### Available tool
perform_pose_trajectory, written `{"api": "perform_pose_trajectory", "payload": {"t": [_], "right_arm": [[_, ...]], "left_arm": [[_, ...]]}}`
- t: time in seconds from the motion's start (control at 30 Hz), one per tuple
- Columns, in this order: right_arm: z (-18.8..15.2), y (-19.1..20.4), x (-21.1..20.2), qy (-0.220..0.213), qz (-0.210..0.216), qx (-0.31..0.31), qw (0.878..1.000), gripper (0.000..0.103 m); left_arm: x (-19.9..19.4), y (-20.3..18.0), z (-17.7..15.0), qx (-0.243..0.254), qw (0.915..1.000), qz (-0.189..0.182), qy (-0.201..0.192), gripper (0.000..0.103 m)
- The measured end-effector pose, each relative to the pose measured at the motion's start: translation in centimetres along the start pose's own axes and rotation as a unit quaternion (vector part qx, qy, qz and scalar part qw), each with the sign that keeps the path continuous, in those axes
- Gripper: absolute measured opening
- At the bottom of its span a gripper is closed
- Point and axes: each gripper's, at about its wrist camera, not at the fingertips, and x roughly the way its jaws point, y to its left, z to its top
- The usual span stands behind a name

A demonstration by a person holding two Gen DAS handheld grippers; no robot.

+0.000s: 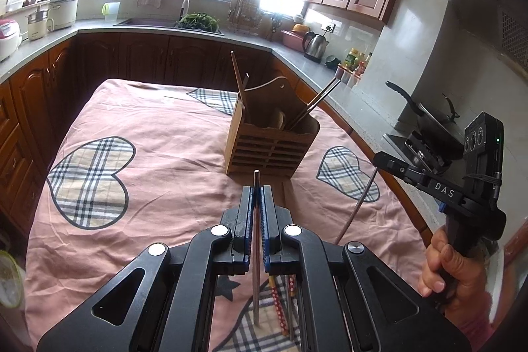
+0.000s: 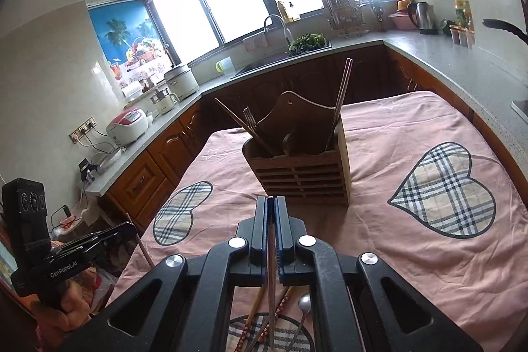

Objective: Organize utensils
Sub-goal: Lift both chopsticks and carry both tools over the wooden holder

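A wooden utensil holder (image 1: 272, 139) (image 2: 302, 167) stands on the pink cloth, with chopsticks and a fork (image 2: 249, 117) leaning in it. My left gripper (image 1: 257, 190) is shut on a metal chopstick (image 1: 256, 253), held just short of the holder. My right gripper (image 2: 271, 202) is shut on another metal chopstick (image 2: 271, 279), also just in front of the holder. Loose utensils lie below the grippers: patterned chopsticks (image 1: 278, 305) (image 2: 252, 315) and a spoon (image 2: 303, 302). The right gripper (image 1: 379, 158) shows in the left wrist view with its chopstick (image 1: 356, 207) hanging down.
The table has a pink cloth with plaid hearts (image 1: 89, 180) (image 2: 444, 190). Kitchen counters wrap around it, with a sink (image 2: 280, 58), kettle (image 1: 315, 45), rice cookers (image 2: 128, 124) and a pan on the stove (image 1: 425, 111). The left gripper's body (image 2: 69, 253) shows at the left of the right wrist view.
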Motion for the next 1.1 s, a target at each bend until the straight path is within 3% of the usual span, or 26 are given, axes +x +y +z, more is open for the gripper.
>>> {"api": "perform_pose_trajectory", "payload": {"t": [0.63,1.1], "right_arm": [[1.6,0.5,-2.9,-0.062,-0.013,-0.015,0.998,0.004],[5.3,-0.1,-3.4,-0.123,-0.023,-0.011,0.992,0.004]], "left_arm": [[-2.2,0.4,2.0,-0.022,0.9973,-0.001,-0.07,0.003],[-1.9,0.3,6.7,-0.034,0.9889,-0.008,-0.144,0.003]]}}
